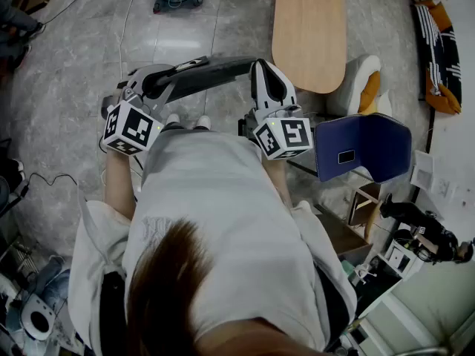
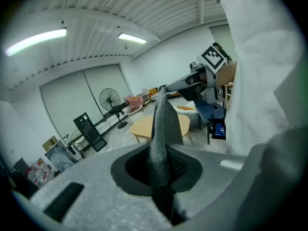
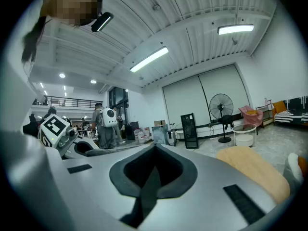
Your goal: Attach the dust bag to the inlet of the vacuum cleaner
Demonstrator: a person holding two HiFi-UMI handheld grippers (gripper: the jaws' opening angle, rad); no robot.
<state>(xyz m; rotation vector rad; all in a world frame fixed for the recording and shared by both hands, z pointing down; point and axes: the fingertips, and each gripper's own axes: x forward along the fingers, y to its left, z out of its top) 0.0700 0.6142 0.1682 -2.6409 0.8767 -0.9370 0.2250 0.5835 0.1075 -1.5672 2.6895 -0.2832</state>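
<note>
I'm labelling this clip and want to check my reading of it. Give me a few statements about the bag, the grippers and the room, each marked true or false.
1. The dust bag stretches between the two grippers. True.
2. The left gripper is wide open and empty. False: its jaws are closed on the bag's grey fabric.
3. A light wooden table stands on the floor ahead of the person. True.
4. The bag lies on that table. False: it is held in the air, to the left of the table.
5. The right gripper points at a standing fan across the room. True.
</note>
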